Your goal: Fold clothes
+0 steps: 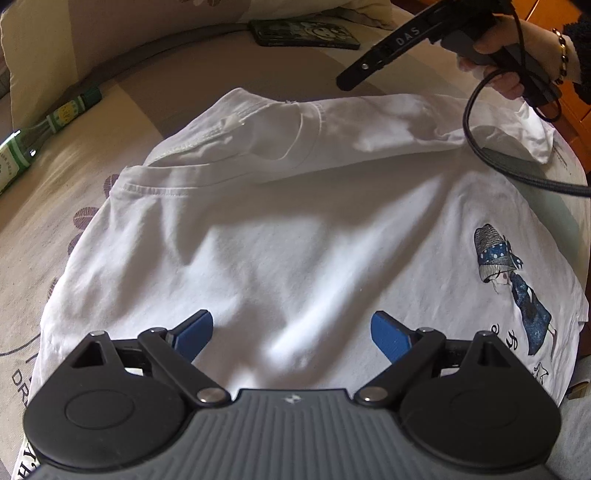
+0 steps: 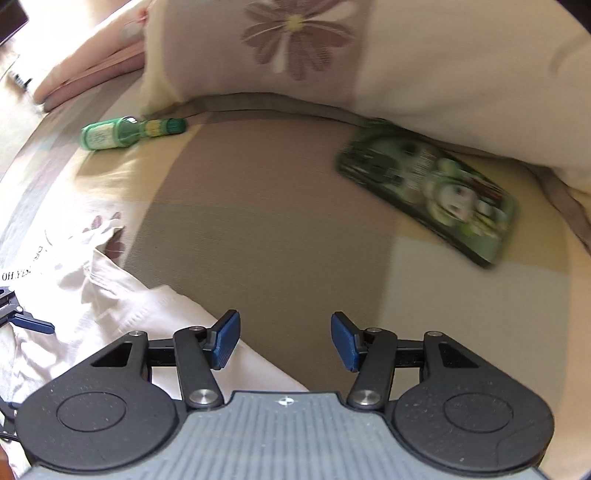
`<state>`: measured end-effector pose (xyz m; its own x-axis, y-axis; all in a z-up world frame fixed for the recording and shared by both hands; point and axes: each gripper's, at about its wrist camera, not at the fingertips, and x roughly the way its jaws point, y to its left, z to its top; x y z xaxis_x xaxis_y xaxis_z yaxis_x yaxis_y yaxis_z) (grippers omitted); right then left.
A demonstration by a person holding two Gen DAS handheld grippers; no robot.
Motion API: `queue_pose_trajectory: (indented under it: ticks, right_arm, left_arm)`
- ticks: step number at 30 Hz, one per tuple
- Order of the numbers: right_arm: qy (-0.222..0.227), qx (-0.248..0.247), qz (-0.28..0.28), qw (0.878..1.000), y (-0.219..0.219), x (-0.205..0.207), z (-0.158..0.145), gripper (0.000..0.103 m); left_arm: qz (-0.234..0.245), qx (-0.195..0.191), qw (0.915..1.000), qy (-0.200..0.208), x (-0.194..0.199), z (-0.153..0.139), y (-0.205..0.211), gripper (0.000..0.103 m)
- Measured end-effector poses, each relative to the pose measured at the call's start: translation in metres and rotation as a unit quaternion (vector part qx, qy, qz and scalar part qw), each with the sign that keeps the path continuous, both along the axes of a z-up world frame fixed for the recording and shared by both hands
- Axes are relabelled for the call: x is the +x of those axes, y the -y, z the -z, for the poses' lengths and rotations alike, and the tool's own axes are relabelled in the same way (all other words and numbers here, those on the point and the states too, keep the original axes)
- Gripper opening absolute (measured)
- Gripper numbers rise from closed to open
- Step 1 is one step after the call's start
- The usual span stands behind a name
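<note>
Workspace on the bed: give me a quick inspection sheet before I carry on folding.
Surface: beige-and-brown patchwork bedspread, flower prints.
Job's things: white cotton T-shirt with blue cartoon print, spread flat, one sleeve folded across the top.
Clutter: green glass bottle lying on its side; green cartoon phone case by the floral pillow.
Grippers: left gripper open above shirt, empty; right gripper open, empty.
Cables: black cable draped over shirt.
Surroundings: wooden furniture.

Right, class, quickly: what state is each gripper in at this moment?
Left gripper: open wide above the white T-shirt, holding nothing.
Right gripper: open, nothing between its fingers.
</note>
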<state>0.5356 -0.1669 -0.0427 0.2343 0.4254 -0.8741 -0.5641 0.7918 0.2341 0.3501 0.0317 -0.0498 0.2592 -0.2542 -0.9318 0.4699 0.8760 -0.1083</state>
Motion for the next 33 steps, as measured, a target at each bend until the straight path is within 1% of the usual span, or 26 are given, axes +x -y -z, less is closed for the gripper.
queue_pose_trajectory:
  ticks: [2,5,8,11,15,17,18,19,21,28,33]
  right_arm:
    - [-0.002,-0.007,-0.017,1.0,-0.01,-0.001,0.005,0.06]
    - [0.009,-0.035,-0.045,0.998,-0.022,-0.013,0.01,0.058]
    - [0.021,-0.049,-0.076,0.996,-0.024,-0.027,0.009,0.058]
    - [0.027,-0.053,-0.102,0.993,-0.023,-0.038,0.008,0.058]
    - [0.059,-0.082,-0.137,0.985,-0.032,-0.054,0.012,0.059]
    - [0.074,-0.092,-0.153,0.981,-0.036,-0.061,0.012,0.051]
    - [0.069,-0.089,-0.16,0.981,-0.038,-0.062,0.01,0.036]
    - [0.064,-0.087,-0.166,0.98,-0.039,-0.063,0.008,0.019]
    - [0.069,-0.093,-0.169,0.979,-0.038,-0.063,0.005,0.007]
    - [0.116,-0.11,-0.109,0.981,-0.022,-0.041,-0.017,0.006]
    - [0.119,-0.141,-0.078,0.98,-0.014,-0.014,-0.011,0.006]
  left_arm:
    - [-0.004,-0.001,1.0,-0.003,0.0,0.0,0.001,0.092]
    - [-0.014,-0.001,0.9999,-0.01,0.001,0.002,0.0,0.093]
    - [-0.017,-0.004,0.9998,-0.003,-0.001,0.001,-0.001,0.093]
    - [-0.022,-0.009,0.9997,-0.002,-0.003,0.001,-0.001,0.093]
    - [-0.031,-0.003,0.9995,-0.006,-0.001,0.004,0.002,0.093]
    - [-0.03,-0.003,0.9995,-0.006,0.0,0.003,0.004,0.093]
    - [-0.028,-0.003,0.9996,-0.006,0.001,0.003,0.006,0.093]
    - [-0.026,-0.003,0.9996,-0.005,0.001,0.002,0.007,0.093]
    - [-0.022,-0.002,0.9998,-0.001,0.001,-0.001,0.01,0.093]
    - [-0.025,-0.002,0.9997,0.005,0.001,-0.008,0.01,0.093]
    - [-0.032,-0.004,0.9994,0.008,0.006,-0.013,0.008,0.093]
